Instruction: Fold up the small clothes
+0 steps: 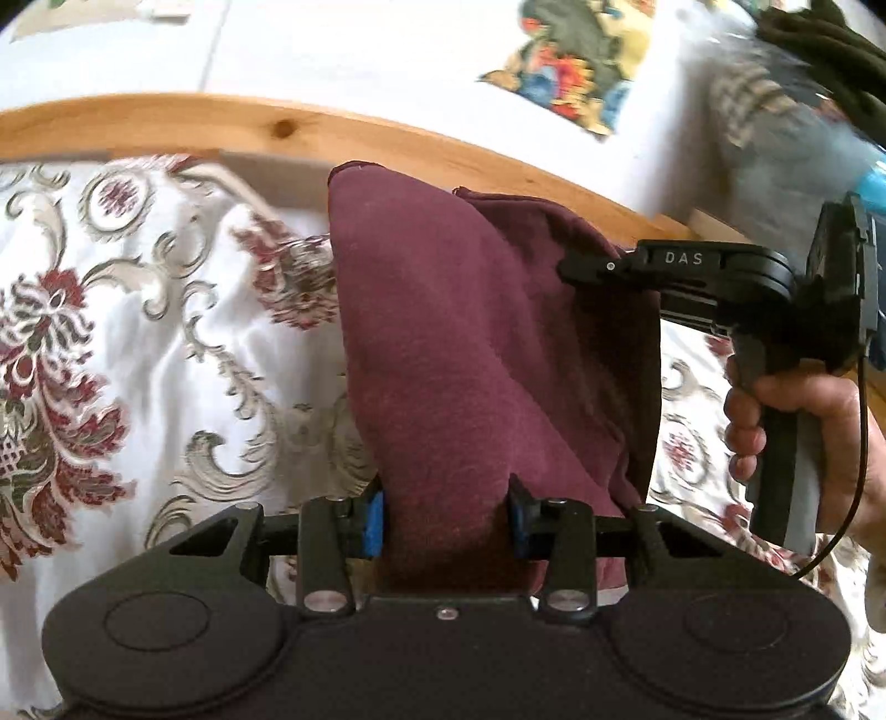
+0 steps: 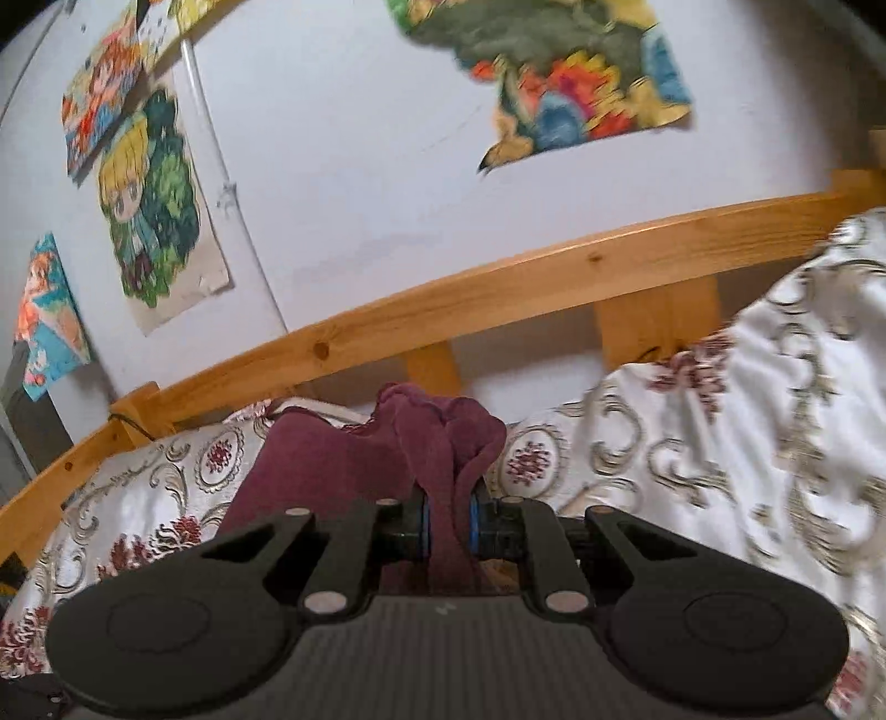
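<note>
A maroon garment (image 1: 470,343) hangs stretched between both grippers above a bed. My left gripper (image 1: 446,512) is shut on its near edge, blue pads pressing the cloth. My right gripper (image 1: 576,266) comes in from the right of the left wrist view, held by a hand (image 1: 786,421), and grips the garment's far right edge. In the right wrist view the right gripper (image 2: 447,518) is shut on a bunched fold of the maroon garment (image 2: 443,437), which trails off to the left.
A white bedspread (image 1: 166,343) with red and gold floral print covers the bed. A wooden bed rail (image 1: 277,124) runs behind it, also in the right wrist view (image 2: 498,293). Posters (image 2: 155,210) hang on the white wall. Dark clothes (image 1: 819,50) lie at the upper right.
</note>
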A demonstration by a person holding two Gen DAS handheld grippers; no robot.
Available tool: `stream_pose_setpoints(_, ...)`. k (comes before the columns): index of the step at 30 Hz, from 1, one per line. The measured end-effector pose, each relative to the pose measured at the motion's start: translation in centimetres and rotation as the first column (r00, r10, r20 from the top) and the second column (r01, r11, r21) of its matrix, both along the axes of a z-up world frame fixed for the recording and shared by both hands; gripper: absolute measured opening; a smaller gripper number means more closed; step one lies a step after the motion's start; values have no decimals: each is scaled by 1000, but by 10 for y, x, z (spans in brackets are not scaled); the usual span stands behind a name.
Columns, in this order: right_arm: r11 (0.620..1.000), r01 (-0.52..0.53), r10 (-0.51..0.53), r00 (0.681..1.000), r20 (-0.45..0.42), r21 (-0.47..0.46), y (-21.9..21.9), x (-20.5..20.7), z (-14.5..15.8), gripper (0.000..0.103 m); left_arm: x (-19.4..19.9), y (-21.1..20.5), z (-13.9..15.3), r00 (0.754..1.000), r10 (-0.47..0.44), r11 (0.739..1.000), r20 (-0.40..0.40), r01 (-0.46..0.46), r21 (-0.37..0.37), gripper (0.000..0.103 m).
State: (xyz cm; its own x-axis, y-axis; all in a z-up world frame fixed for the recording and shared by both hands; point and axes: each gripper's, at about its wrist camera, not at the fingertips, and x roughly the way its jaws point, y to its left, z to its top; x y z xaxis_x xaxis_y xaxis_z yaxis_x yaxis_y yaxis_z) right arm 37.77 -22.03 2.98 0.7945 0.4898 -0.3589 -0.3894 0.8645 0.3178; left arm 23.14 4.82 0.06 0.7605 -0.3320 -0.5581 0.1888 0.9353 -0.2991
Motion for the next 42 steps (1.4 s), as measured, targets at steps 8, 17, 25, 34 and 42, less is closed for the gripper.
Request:
stream_pose_setpoints(8, 998, 20, -23, 999, -47, -65, 23, 32, -29, 15, 12, 13, -27, 997, 31, 999, -67, -33, -37, 44)
stream_pose_setpoints(17, 995, 72, -78, 994, -81, -72, 10, 41, -46, 16, 16, 18, -35, 994, 50, 997, -93, -56, -54, 51)
stream_pose_setpoints(25, 992, 106, -112, 989, -98, -65, 3, 41, -48, 41, 15, 17, -34, 993, 61, 997, -97, -65, -43, 56)
stream_pose_setpoints(34, 978, 1, -15, 998, -67, -207, 36, 78, -21, 61, 15, 19, -36, 992, 65, 995, -106, -72, -66, 58)
stream_pose_setpoints(42, 900, -139, 96, 988, -124, -413, 80, 107, -22, 9, 17, 22, -37, 991, 62, 993, -118, -73, -92, 59)
